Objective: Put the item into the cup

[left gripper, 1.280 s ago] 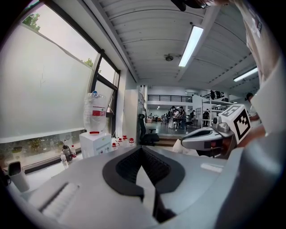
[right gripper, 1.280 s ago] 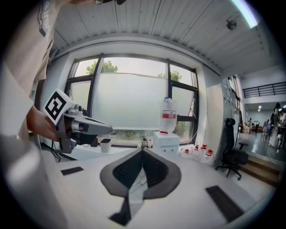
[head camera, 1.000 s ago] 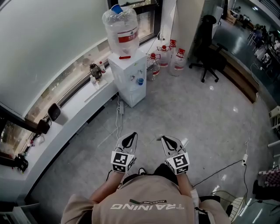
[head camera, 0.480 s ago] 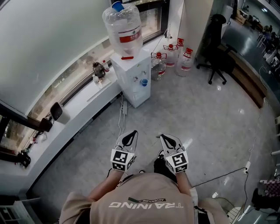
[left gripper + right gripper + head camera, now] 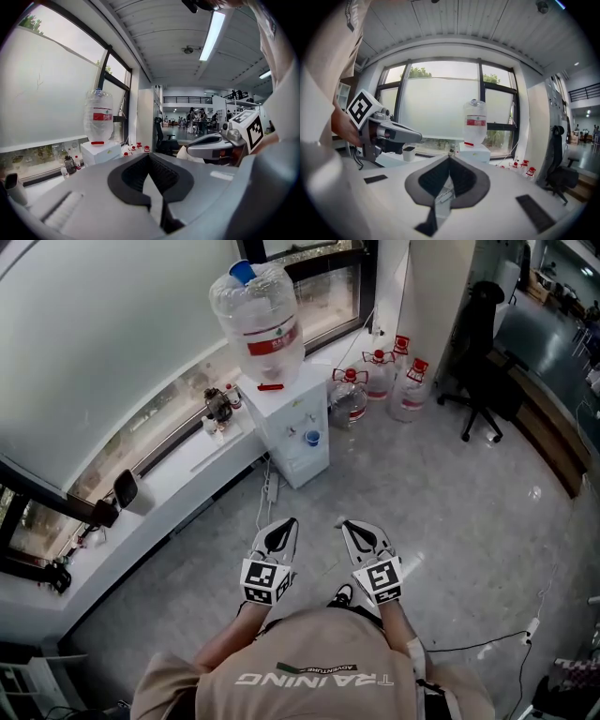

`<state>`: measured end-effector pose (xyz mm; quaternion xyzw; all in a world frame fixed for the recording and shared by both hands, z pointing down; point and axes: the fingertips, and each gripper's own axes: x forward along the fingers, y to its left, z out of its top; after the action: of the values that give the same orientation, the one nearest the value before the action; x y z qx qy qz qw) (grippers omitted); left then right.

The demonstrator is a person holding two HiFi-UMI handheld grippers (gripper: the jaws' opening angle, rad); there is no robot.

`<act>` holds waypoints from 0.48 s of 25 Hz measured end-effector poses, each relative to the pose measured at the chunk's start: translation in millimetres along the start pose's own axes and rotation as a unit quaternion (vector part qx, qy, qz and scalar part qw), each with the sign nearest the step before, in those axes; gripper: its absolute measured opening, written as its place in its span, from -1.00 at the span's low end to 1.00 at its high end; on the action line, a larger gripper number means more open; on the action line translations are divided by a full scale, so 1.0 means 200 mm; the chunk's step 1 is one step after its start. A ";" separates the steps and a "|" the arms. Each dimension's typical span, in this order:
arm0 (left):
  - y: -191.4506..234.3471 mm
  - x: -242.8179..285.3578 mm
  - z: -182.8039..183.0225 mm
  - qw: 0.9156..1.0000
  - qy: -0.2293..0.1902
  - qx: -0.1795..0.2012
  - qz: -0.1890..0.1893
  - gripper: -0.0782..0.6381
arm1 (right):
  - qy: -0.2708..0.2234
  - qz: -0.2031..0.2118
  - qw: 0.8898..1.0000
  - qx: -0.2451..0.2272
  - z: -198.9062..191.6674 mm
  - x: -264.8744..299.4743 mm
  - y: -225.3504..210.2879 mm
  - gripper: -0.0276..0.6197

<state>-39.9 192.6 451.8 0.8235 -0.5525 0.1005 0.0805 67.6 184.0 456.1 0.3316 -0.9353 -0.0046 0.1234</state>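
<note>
Both grippers are held side by side in front of the person's chest, above the grey floor. My left gripper [image 5: 287,522] is shut with nothing between its jaws, and its tips meet in the left gripper view [image 5: 149,156]. My right gripper [image 5: 346,523] is shut too, tips together in the right gripper view [image 5: 450,158]. A small blue cup [image 5: 312,438] sits at the taps of the white water dispenser [image 5: 281,423], well ahead of both grippers. A white cup [image 5: 408,153] stands on the windowsill. No item to be put in a cup can be made out.
A large water bottle [image 5: 258,310] tops the dispenser. Three red-capped jugs [image 5: 378,376] stand on the floor to its right. An office chair [image 5: 483,381] is at the far right. The long sill [image 5: 178,474] on the left holds a flask and small bottles. Cables run over the floor.
The head view has shifted, so the dispenser, jugs and chair sit a little further right and lower in the picture. Both grippers stay shut in the same spot before the body.
</note>
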 end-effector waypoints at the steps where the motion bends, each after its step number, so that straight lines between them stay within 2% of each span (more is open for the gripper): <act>1: 0.00 0.04 0.01 1.000 0.001 0.001 0.004 -0.76 | 0.000 0.006 1.000 0.001 -0.01 0.02 -0.04 -0.88; 7: -0.01 0.25 0.01 1.000 0.011 -0.011 0.022 -0.76 | -0.005 0.043 0.999 0.022 -0.02 0.09 -0.20 -0.88; 12: -0.02 0.37 0.02 0.999 0.018 -0.012 0.025 -0.76 | -0.008 0.035 0.999 0.020 -0.03 0.18 -0.36 -0.88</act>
<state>-8.1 126.1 466.8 0.8066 -0.5722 0.1108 0.0981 86.6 107.1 463.2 0.3006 -0.9474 0.0159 0.1090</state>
